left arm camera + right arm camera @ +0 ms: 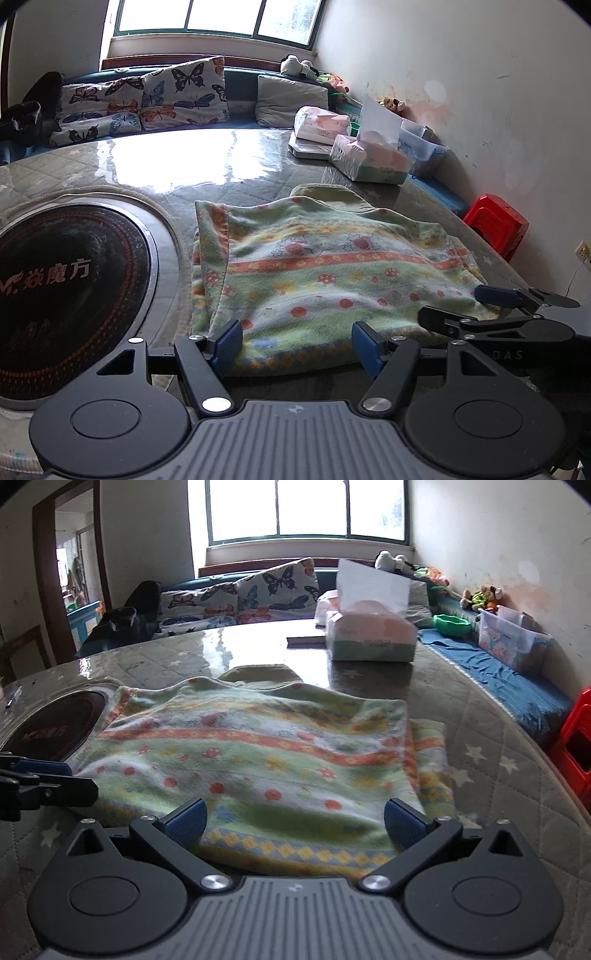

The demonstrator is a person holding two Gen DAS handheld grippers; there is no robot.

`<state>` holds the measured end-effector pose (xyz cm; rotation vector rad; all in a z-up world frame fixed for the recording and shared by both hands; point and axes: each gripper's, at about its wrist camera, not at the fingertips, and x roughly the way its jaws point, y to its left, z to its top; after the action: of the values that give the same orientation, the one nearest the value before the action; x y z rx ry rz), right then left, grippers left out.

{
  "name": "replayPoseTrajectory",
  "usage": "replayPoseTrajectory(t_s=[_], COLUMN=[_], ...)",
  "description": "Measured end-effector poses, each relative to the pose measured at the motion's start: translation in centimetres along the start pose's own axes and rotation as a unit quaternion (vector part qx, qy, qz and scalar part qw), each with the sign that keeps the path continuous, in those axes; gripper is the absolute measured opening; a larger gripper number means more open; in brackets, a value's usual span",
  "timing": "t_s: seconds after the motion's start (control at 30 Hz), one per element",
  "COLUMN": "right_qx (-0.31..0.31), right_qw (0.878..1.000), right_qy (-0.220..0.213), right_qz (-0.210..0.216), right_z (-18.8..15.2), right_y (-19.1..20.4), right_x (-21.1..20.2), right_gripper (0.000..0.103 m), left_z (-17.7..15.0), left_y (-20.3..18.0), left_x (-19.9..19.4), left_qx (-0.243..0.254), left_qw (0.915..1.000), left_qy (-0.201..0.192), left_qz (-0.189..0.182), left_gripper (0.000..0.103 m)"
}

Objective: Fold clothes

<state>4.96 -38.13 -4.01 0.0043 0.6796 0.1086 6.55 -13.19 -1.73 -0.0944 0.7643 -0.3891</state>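
One garment [317,273] (two butterfly cushions [184,96])

A glossy quilted table [155,173] carries a patterned garment [317,273] at centre, tissue packs [369,158] upper right, a round cooktop [62,280] left.

The garment [317,273] in front of me is pale green fleece, banded with orange stripes, red and yellow flowers, and a yellow-and-blue diamond border along its hem. My left gripper [297,347] and right gripper [295,821] are black with blue pads. The table [480,716] wears a grey quilted cover with white stars. The cooktop [66,280] is black with red rings. White cushions [184,96] carry butterflies, seemingly orange, blue and black. The stool [496,221] is red.
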Motion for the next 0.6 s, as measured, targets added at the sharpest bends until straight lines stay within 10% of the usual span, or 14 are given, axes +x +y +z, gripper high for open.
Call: replayPoseTrajectory(t_s=[0.6], right_qx=[-0.006], right_qw=[1.000], right_qy=[-0.010], right_qz=[-0.018], right_z=[-0.4], right_y=[0.9], right_x=[-1.5], right_gripper=[0.103], left_z=[-0.5], left_y=[0.6], left_x=[-1.0], left_qx=[-0.010], left_qw=[0.9996], left_qy=[-0.005], left_qz=[0.026], left_gripper=[0.070])
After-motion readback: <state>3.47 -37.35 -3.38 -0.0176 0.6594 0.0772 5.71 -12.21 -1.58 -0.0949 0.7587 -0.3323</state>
